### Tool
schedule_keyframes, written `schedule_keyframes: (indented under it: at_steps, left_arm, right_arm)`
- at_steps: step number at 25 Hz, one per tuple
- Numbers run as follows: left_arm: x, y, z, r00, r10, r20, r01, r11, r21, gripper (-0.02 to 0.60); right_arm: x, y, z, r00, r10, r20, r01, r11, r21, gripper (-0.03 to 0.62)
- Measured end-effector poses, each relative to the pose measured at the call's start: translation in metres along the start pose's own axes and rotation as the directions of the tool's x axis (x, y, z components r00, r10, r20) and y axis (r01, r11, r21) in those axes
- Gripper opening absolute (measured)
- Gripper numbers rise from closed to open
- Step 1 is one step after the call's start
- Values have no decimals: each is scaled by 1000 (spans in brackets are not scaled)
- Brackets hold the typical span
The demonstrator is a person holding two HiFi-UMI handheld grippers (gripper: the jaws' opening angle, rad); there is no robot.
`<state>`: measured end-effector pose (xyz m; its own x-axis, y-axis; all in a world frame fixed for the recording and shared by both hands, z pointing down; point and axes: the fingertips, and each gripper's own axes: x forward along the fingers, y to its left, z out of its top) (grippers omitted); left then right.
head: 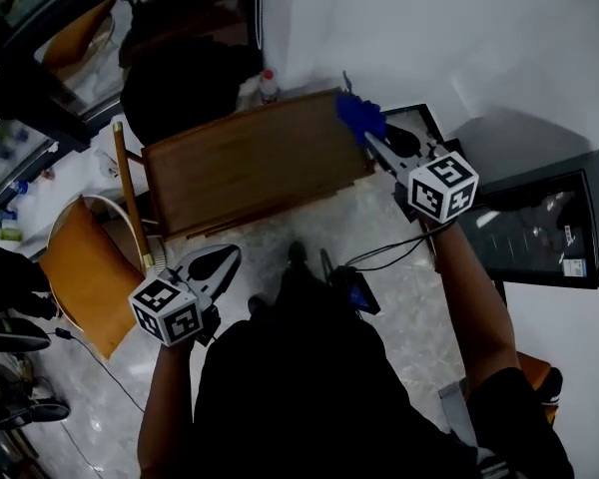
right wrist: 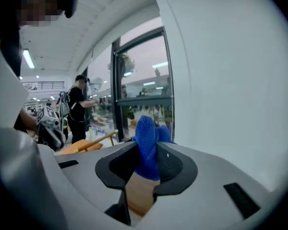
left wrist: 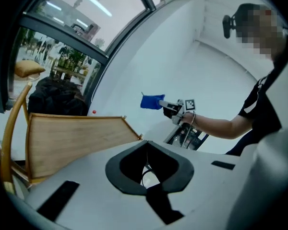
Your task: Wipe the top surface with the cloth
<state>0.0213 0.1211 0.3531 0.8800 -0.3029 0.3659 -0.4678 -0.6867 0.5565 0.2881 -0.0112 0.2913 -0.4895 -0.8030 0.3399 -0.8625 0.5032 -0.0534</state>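
Note:
A brown wooden table top stands in front of me by the white wall. Above its far right corner my right gripper is shut on a bunched blue cloth, which hangs in the air clear of the wood. In the right gripper view the cloth sticks up between the pads, with the wood below. My left gripper hovers low at the table's near edge, its jaws closed together with nothing in them. From the left gripper view, the table lies ahead and the cloth is raised beyond it.
An orange chair stands left of the table. A black bag and a red-capped bottle are behind it. A dark glass-fronted cabinet sits on the right by the wall. A person stands beyond the window.

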Motion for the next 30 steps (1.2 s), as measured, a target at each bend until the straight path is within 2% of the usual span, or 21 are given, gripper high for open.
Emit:
schedule_keyframes:
  at_steps: [2, 4, 5, 7, 8, 9, 10, 11, 13, 15, 17, 19, 20, 23, 26, 28, 30]
  left_arm:
    - [-22, 1, -6, 1000, 7, 5, -7, 1000, 21, 12]
    - [-45, 3, -14, 1000, 14, 15, -14, 1000, 22, 12]
    - [-55, 4, -20, 1000, 16, 19, -17, 1000, 16, 12]
    - [-70, 3, -32, 1000, 17, 24, -17, 1000, 1, 12]
    - [-76, 2, -38, 999, 16, 28, -16, 1000, -6, 12]
    - [-81, 1, -44, 999, 15, 33, -14, 1000, -13, 12]
    - [-85, 1, -49, 999, 13, 38, -12, 1000, -21, 12]
    - [-88, 2, -52, 999, 11, 42, -10, 1000, -28, 12]
    - [-92, 2, -55, 999, 3, 53, -1, 999, -35, 12]
    - [-97, -1, -53, 997, -7, 77, 9, 999, -32, 12]
    - [-105, -6, -42, 992, -11, 123, 13, 1000, -13, 12]
    - [-115, -9, -21, 981, -15, 193, 11, 1000, 21, 12]
    - [-121, -11, -8, 973, -20, 231, 10, 999, 44, 12]
    - [-141, -29, 38, 938, -51, 342, 13, 994, 112, 12]
    - [-167, -56, 77, 900, -90, 427, 3, 980, 200, 12]
    - [-188, -72, 93, 879, -119, 462, -10, 964, 267, 12]
    - [-209, -85, 109, 862, -146, 485, -17, 948, 316, 12]
  right_arm:
    - [-29, 28, 40, 992, -25, 124, 32, 998, -53, 107]
    - [-54, 47, 70, 972, -102, 212, 130, 984, -120, 107]
    - [-66, 49, 80, 959, -162, 231, 204, 965, -167, 107]
    - [-93, 38, 94, 920, -298, 254, 360, 900, -247, 107]
    - [-110, 28, 102, 892, -356, 278, 424, 872, -244, 107]
    - [-127, 21, 111, 863, -396, 312, 468, 861, -200, 107]
    - [-143, 17, 123, 839, -414, 353, 480, 868, -124, 107]
    - [-155, 20, 135, 824, -405, 395, 454, 891, -32, 107]
    - [-166, 46, 159, 813, -321, 487, 297, 946, 129, 107]
    - [-169, 90, 181, 800, -201, 565, 134, 978, 158, 107]
    - [-176, 135, 200, 780, -101, 618, 20, 990, 138, 107]
    - [-181, 178, 218, 747, -8, 665, -106, 986, 131, 107]
    - [-178, 198, 221, 740, 38, 672, -163, 979, 124, 107]
    - [-163, 245, 215, 752, 168, 637, -287, 954, 86, 106]
    - [-153, 278, 197, 752, 266, 603, -354, 935, 28, 107]
    - [-149, 295, 181, 759, 289, 583, -373, 927, 26, 106]
    - [-152, 304, 180, 754, 299, 585, -393, 919, 35, 106]
